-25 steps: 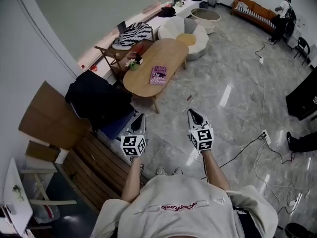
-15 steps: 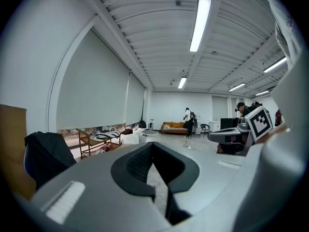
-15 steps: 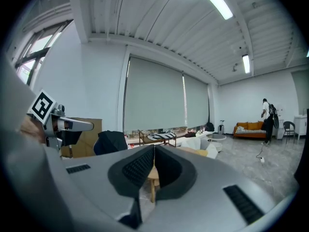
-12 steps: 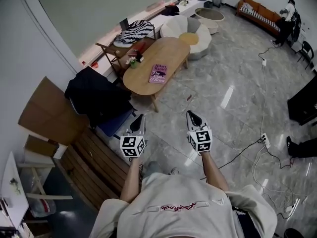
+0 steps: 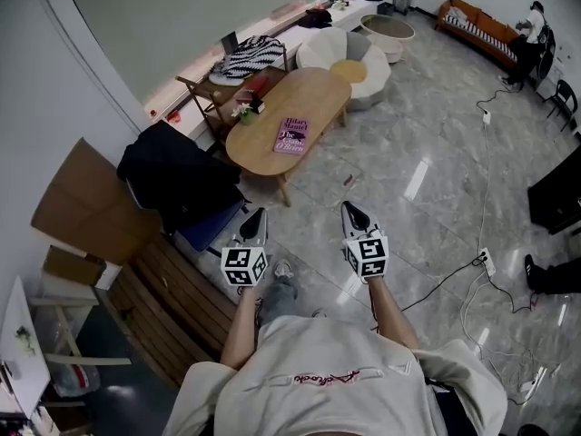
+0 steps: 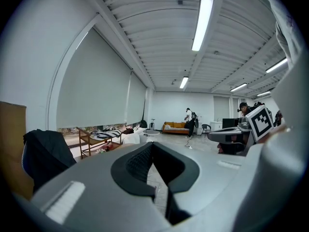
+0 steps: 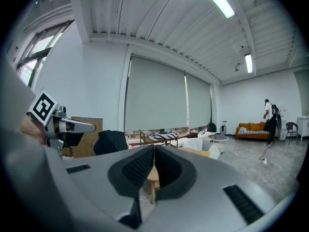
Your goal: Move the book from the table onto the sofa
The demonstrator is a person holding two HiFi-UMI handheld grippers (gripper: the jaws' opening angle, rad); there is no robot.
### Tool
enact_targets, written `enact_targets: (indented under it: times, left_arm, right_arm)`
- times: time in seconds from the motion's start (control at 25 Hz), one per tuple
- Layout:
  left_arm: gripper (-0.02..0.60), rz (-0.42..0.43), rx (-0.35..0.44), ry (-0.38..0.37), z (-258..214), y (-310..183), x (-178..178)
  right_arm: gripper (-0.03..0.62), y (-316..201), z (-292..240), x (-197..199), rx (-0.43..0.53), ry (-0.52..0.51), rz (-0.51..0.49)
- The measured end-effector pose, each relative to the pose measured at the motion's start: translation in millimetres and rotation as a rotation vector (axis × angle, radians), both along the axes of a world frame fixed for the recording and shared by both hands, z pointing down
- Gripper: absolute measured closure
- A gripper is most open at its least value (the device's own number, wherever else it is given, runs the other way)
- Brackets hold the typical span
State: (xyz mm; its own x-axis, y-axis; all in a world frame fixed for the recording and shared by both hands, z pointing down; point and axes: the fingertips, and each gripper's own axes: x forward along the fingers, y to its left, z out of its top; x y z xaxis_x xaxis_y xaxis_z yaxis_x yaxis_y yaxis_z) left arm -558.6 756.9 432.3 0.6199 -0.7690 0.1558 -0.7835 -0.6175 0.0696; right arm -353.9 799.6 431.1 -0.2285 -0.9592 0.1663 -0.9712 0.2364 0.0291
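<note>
A pink book (image 5: 291, 135) lies flat on the oval wooden table (image 5: 263, 143), well ahead of me across the floor. An orange sofa (image 5: 474, 20) stands against the far wall, and a white round seat with a yellow cushion (image 5: 344, 58) sits just behind the table. My left gripper (image 5: 258, 213) and right gripper (image 5: 349, 208) are held side by side in front of my chest and point toward the table. Both are shut and hold nothing. The left gripper view shows its jaws (image 6: 152, 144) pressed together, and the right gripper view shows the same (image 7: 154, 148), with the table leg beyond.
A black jacket (image 5: 172, 178) drapes a seat to the left, beside cardboard (image 5: 80, 209) and a slatted wooden bench (image 5: 172, 291). Cables (image 5: 472, 275) trail over the grey floor at right. A person (image 5: 532, 27) stands by the orange sofa. A wooden rack holds a striped cloth (image 5: 243, 59).
My leg and shoe have swung forward under the grippers as I step. Both grippers stay shut and keep their places in the view.
</note>
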Motion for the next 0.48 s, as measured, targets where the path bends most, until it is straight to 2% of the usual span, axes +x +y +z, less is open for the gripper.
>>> enact_targets:
  times: [0.28,0.48]
  left_arm:
    - [0.572,-0.001,-0.006,0.009,9,-33,-8]
    - [0.572,0.014,-0.011,0.016,15,-75,-9]
  right_arm:
    - [0.585,-34,8,-11,-0.005,0.010,-0.009]
    - [0.585,-70,12,-16,-0.010,0.017,0.001]
